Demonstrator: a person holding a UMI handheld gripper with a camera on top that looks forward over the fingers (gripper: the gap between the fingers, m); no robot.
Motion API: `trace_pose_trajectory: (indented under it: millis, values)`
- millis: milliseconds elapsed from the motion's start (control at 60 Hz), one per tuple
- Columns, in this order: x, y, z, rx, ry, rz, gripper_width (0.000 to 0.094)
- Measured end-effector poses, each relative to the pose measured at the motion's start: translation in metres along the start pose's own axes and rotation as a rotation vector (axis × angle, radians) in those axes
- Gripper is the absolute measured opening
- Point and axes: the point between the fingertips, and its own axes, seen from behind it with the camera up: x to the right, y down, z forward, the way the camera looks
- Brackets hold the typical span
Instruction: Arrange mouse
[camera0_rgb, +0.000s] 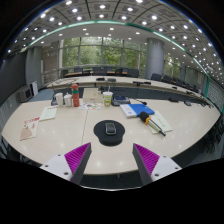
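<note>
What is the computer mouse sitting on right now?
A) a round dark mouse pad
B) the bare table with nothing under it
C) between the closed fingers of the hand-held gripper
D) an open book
A: the mouse rests on a round dark mouse pad on the table, just ahead of the open fingers of the hand-held gripper, which do not touch it.

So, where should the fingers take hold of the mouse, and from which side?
Probably its two long sides, coming straight from the near side. The mouse lies flat on the round black mat, just ahead of the open fingers, its length seemingly along their approach.
</note>
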Motion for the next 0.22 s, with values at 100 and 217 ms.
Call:
trace_pose_trajectory:
  millis: [100, 217]
  values:
    - [0.002, 0.002, -0.012, -0.002, 0.008, -0.010, 0.0853]
    - [-0.003, 0.004, -0.017, 0.001, -0.003, -0.006, 0.0852]
